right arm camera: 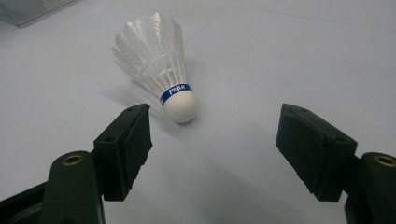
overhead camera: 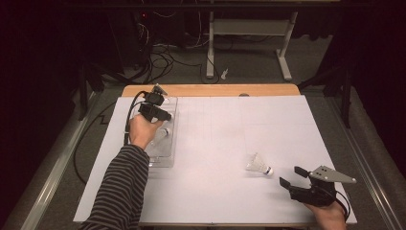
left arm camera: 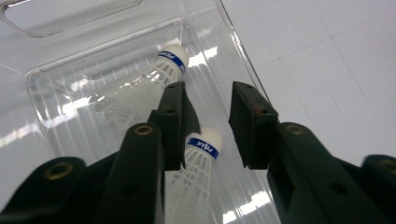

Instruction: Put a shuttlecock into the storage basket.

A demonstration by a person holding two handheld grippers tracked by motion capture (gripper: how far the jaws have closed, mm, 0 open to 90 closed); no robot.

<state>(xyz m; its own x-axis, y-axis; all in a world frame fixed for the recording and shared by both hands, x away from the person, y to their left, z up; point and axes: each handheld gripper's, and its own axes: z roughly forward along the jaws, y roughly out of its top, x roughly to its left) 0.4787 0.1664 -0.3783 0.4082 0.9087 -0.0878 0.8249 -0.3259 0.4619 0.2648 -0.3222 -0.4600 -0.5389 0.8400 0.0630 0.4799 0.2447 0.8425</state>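
Shuttlecock (right arm camera: 161, 65) lies feather-light before the wide-open right gripper (right arm camera: 212, 140); best pinched at its firm cork, sparing brittle feathers. Left gripper (left arm camera: 205, 123) gapes over the clear tray (left arm camera: 56, 70), empty

A desk (overhead camera: 210, 89) with a wooden far edge is covered by a white sheet (overhead camera: 225, 143) marked with a faint grid. A grey floor (overhead camera: 249, 62) is seen beyond it, on which black cables (overhead camera: 160, 60) are tangled. A white metal table frame (overhead camera: 249, 28) is set further back. The room behind is left in darkness, the desk alone being lit.
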